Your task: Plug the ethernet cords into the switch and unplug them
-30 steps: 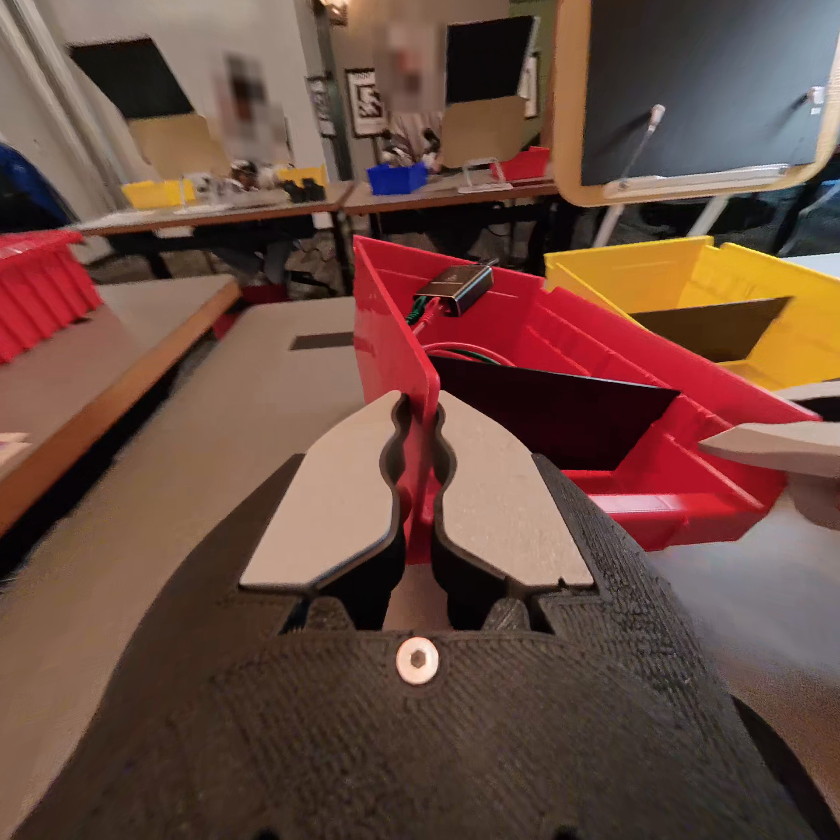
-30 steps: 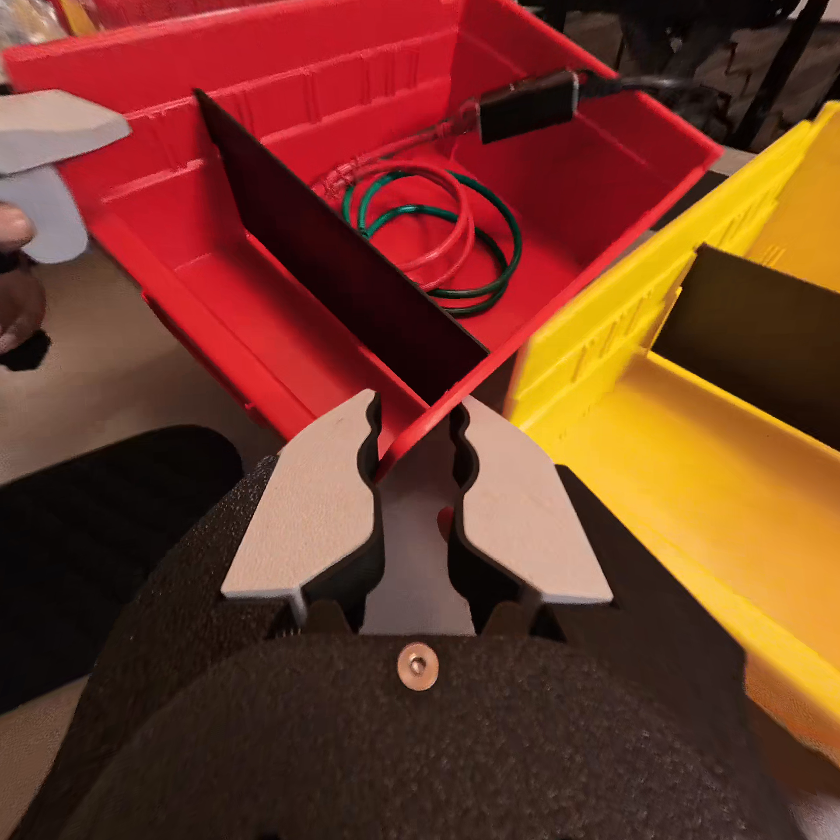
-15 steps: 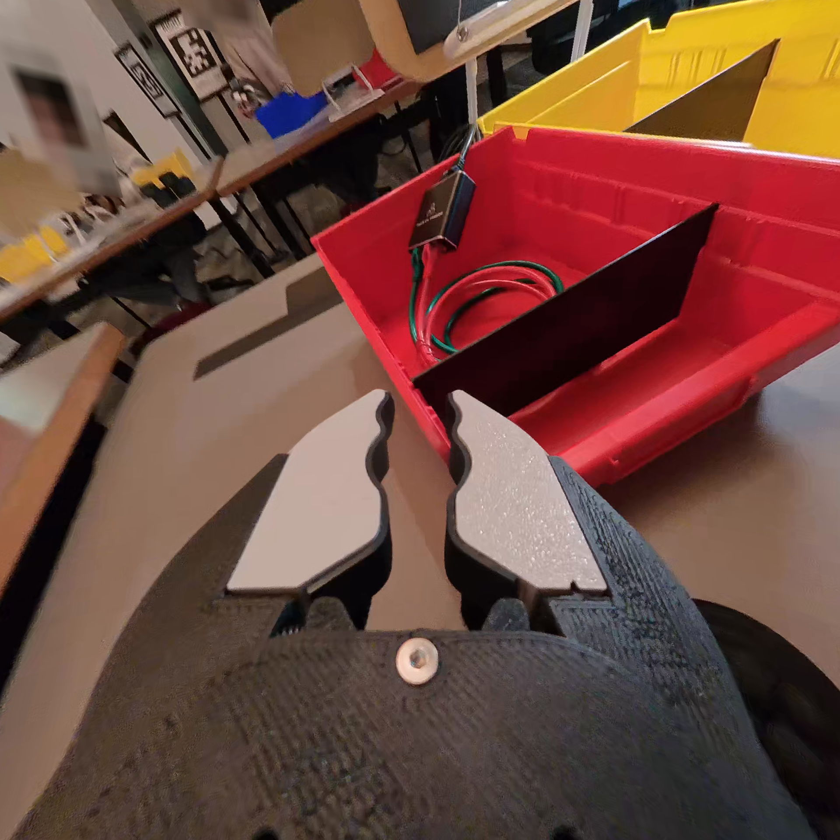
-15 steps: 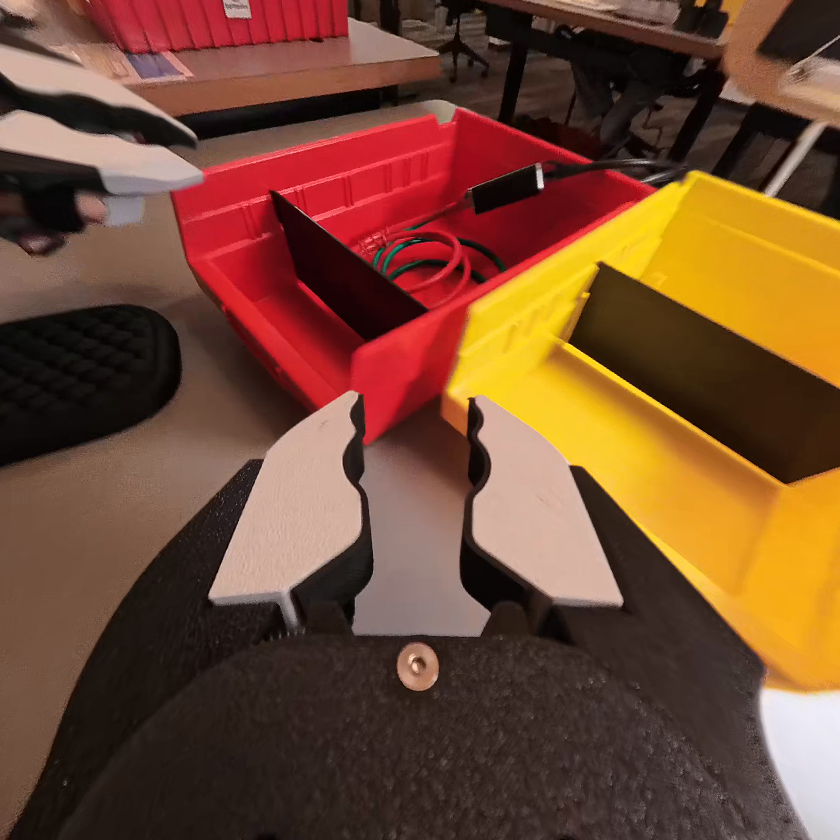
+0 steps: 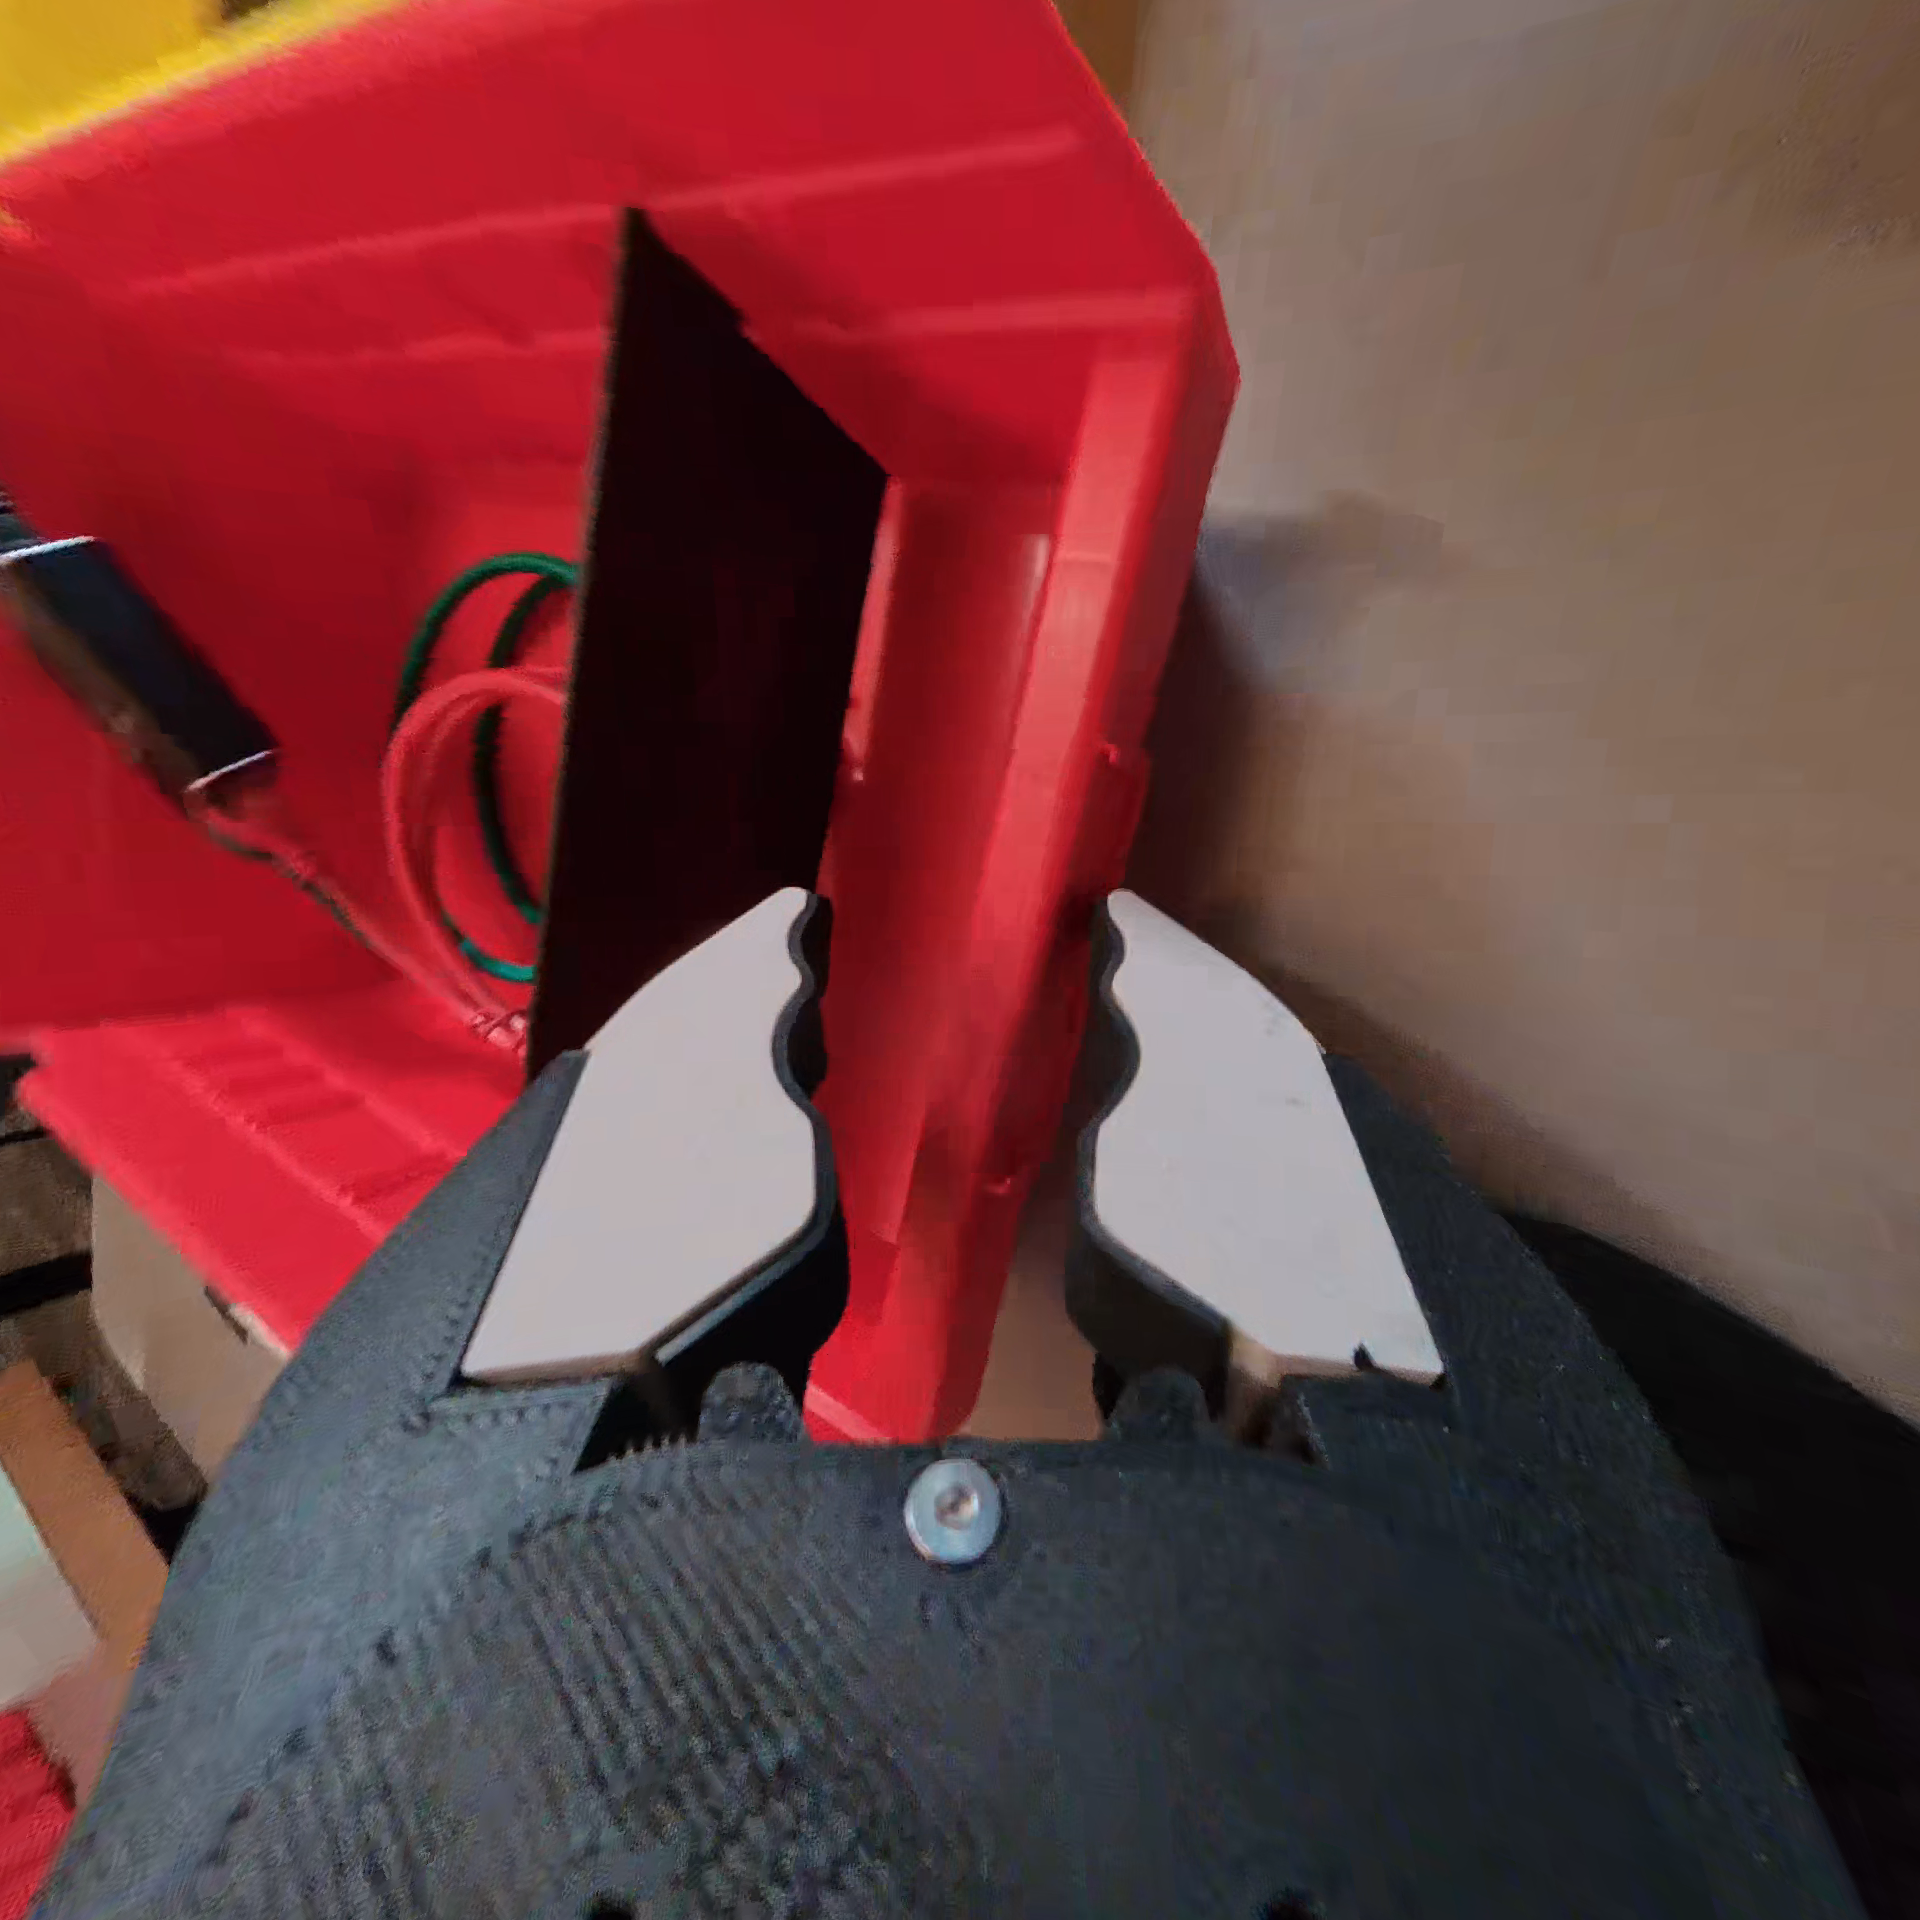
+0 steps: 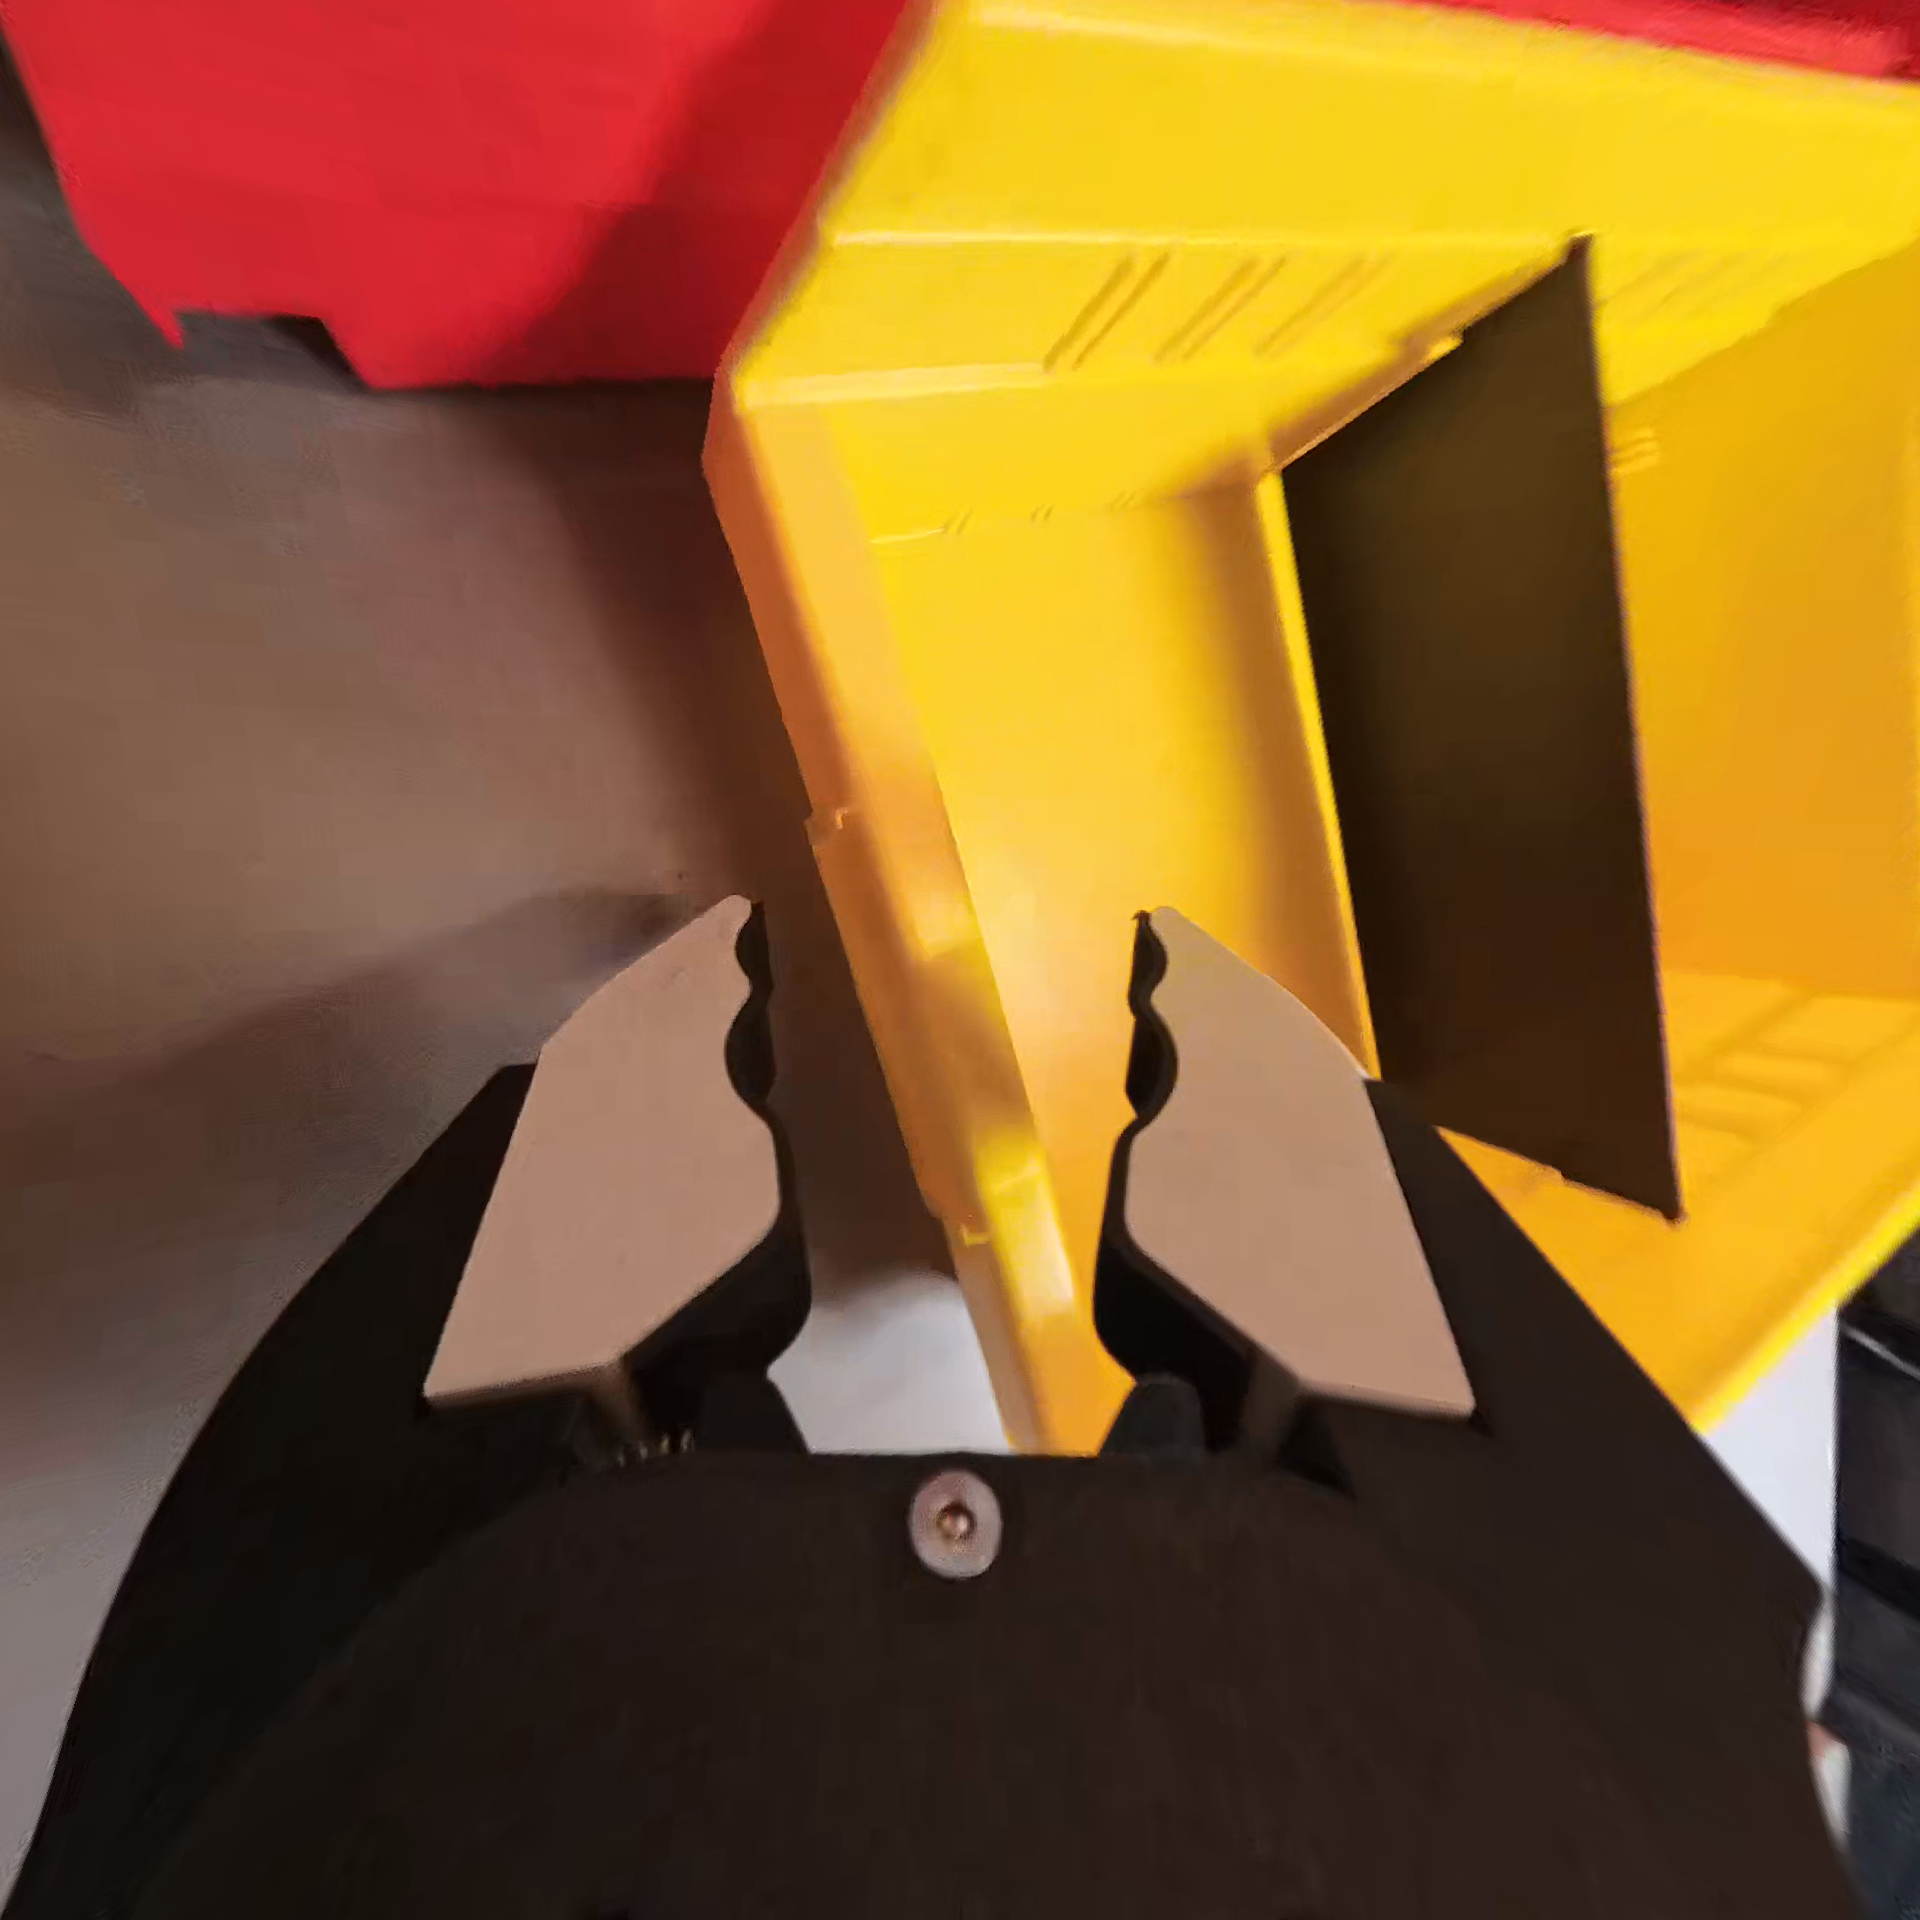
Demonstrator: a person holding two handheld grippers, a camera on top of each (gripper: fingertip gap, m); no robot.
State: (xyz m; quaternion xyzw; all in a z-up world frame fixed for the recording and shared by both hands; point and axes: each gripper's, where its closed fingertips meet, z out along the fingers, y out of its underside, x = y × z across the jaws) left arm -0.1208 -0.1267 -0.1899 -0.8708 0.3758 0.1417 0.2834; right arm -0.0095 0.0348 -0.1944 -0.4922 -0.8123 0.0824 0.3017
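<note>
Left gripper (image 5: 954,914) gapes wide astride the red bin (image 5: 1049,727) wall; right gripper (image 6: 943,920) likewise over the yellow bin (image 6: 1039,727) wall — cords (image 5: 457,748) half hidden behind the divider (image 5: 707,665), switch (image 5: 125,655) blurred.

**Lighting and image quality**

Both views motion-blurred. Even, warm indoor light. Red bin (image 5: 997,436) edges smeared; soft shadow on table (image 5: 1558,520) beside it. Yellow bin (image 6: 1039,675) streaked, mild glare on its wall. Wide-angle bending at frame edges.

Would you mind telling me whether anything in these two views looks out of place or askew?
Nothing looks spilled or damaged. Each open claw straddles a bin's wall: the left claw the red bin, the right claw the yellow bin. The switch and coiled cords lie behind the red bin's black divider.
</note>
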